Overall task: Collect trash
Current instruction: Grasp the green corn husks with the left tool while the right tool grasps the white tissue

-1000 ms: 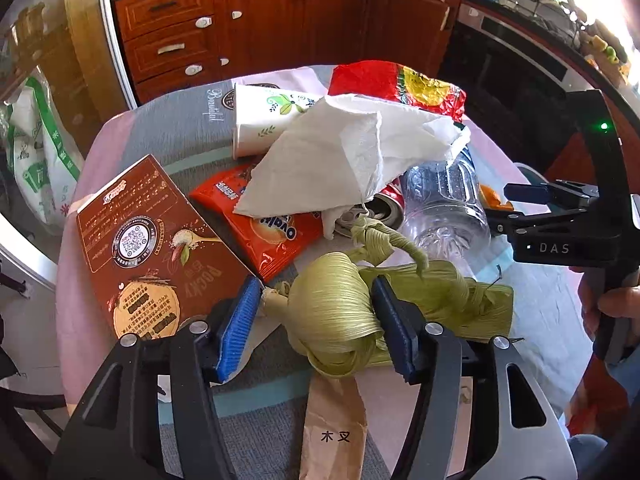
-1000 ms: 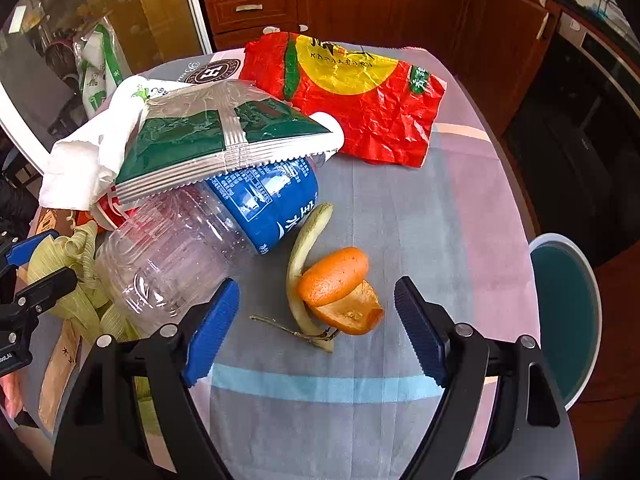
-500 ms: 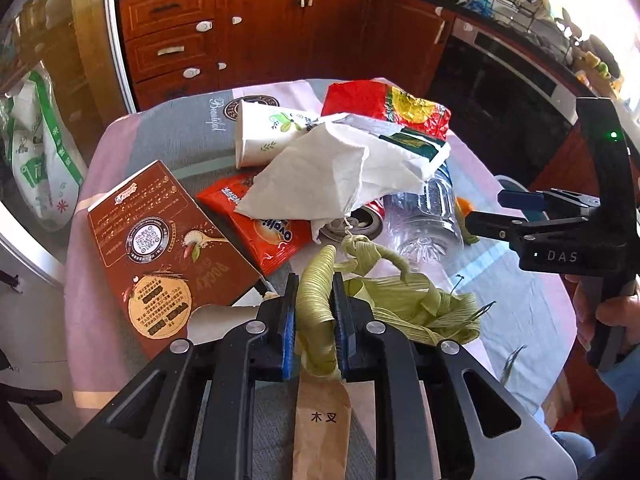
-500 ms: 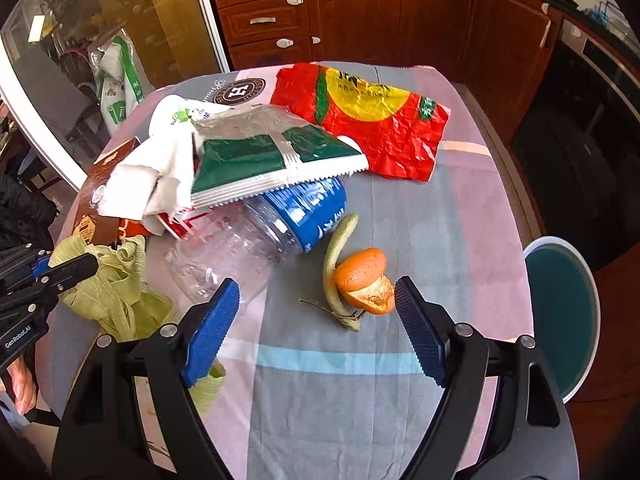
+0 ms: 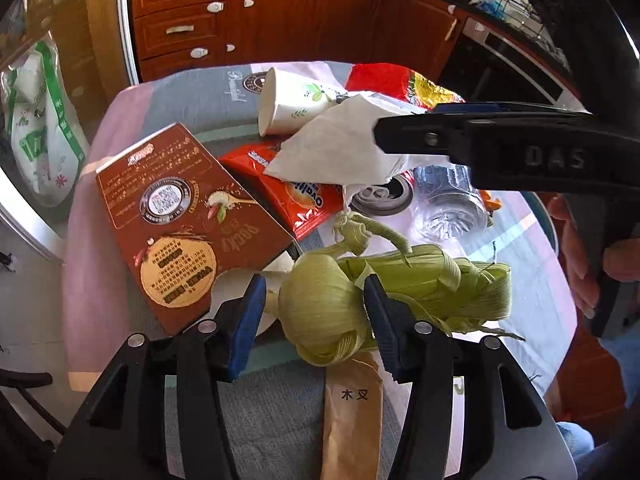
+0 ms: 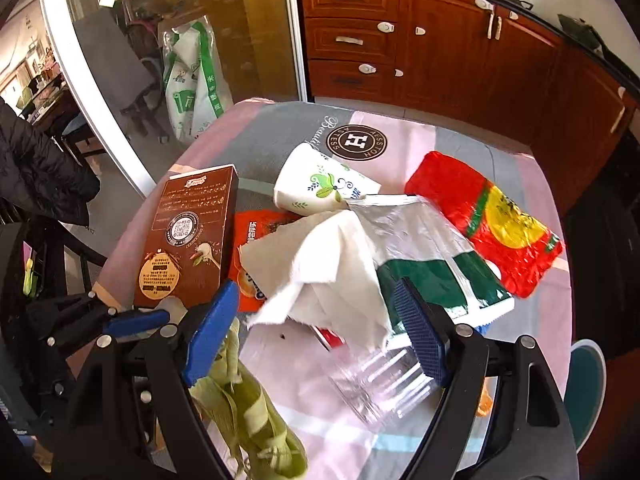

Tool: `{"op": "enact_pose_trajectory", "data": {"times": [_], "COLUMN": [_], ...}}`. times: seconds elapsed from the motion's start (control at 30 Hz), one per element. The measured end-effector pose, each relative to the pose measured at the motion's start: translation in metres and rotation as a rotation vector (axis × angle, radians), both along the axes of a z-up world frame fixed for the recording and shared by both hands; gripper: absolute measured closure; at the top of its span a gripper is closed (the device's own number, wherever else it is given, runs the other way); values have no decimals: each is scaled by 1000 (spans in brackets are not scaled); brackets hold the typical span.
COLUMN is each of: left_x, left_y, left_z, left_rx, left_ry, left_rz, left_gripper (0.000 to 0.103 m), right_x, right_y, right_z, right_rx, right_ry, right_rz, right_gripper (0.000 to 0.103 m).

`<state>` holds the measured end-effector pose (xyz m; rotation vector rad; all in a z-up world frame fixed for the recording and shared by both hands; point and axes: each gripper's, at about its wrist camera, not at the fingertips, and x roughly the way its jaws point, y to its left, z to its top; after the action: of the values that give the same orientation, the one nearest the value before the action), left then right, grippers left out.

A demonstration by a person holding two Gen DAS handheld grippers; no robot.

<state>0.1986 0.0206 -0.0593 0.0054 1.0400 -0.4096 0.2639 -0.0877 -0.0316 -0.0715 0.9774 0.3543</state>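
- We are opening our left gripper (image 5: 314, 320); the green corn husk (image 5: 324, 312) is lying between its blue pads, the left pad standing clear of it.
- We are holding our right gripper (image 6: 316, 332) spread wide above the crumpled white tissue (image 6: 320, 268), gripping nothing.
- Just beyond the husk, a brown box (image 5: 176, 220), red wrapper (image 5: 304, 200), can (image 5: 384, 196) and clear bottle (image 5: 448, 212) are crowding the table (image 5: 104, 160).
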Motion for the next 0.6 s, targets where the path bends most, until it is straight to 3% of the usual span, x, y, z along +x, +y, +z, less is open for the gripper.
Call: {"op": "enact_pose_trajectory", "data": {"times": [0.07, 0.1, 0.13, 0.2, 0.23, 0.37, 0.6], "left_x": [2, 2, 2, -1, -2, -12, -38], "left_y": [3, 3, 2, -1, -2, -5, -6], "left_z": [-3, -4, -4, -1, 2, 18, 75], "left_rx": [-41, -51, -51, -22, -15, 13, 22], "left_ry": [28, 28, 19, -3, -9, -48, -159], "left_rz": [-4, -3, -4, -8, -9, 8, 35], "left_gripper": [50, 51, 57, 72, 74, 83, 84], "right_x": [9, 11, 12, 11, 10, -7, -43], "right_y": [6, 8, 8, 5, 2, -2, -31], "right_z": [-11, -15, -19, -16, -15, 4, 50], "right_rx": [-10, -6, 6, 33, 78, 85, 122], "right_ry": [21, 34, 55, 48, 78, 27, -90], "right_rz": [1, 1, 4, 1, -1, 11, -30], "right_gripper": [28, 49, 62, 101, 101, 101, 101]}}
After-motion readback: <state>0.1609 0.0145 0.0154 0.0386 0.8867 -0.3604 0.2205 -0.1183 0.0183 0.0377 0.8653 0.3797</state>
